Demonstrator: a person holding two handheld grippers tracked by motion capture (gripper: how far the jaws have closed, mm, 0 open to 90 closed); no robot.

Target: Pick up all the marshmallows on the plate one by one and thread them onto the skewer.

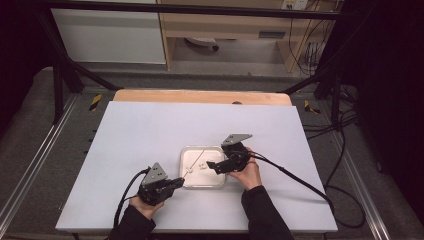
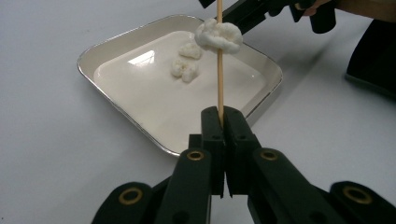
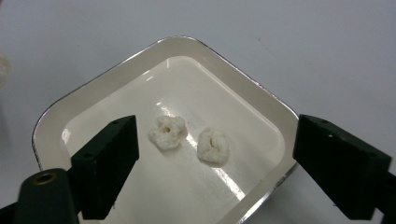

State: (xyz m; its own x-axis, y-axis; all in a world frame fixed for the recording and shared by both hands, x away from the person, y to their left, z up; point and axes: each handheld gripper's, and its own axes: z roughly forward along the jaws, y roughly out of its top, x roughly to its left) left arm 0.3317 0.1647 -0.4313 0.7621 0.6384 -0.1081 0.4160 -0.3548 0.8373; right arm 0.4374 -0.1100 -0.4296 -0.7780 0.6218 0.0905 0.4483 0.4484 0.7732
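Note:
A thin wooden skewer [image 2: 220, 79] stands up from my left gripper [image 2: 223, 116], whose jaws are shut on its lower end. A white puffy piece [image 2: 218, 36] is threaded on the skewer above a shallow white tray [image 2: 116, 39]. In the high view the left gripper [image 1: 179, 182] is at the tray's [image 1: 190, 186] near left corner, with the skewer [image 1: 196, 162] slanting over it. My right gripper [image 3: 219, 144] is open over the tray [image 3: 60, 109], its jaws wide on either side of two white pieces [image 3: 167, 132] [image 3: 213, 146] lying in it. It [image 1: 211, 166] reaches in from the tray's right side.
The tray sits near the front middle of a white tabletop [image 1: 150, 130] with a wooden strip [image 1: 200, 96] along the far edge. Black cables [image 1: 300, 180] trail from both grippers. A dark frame and floor rails surround the table.

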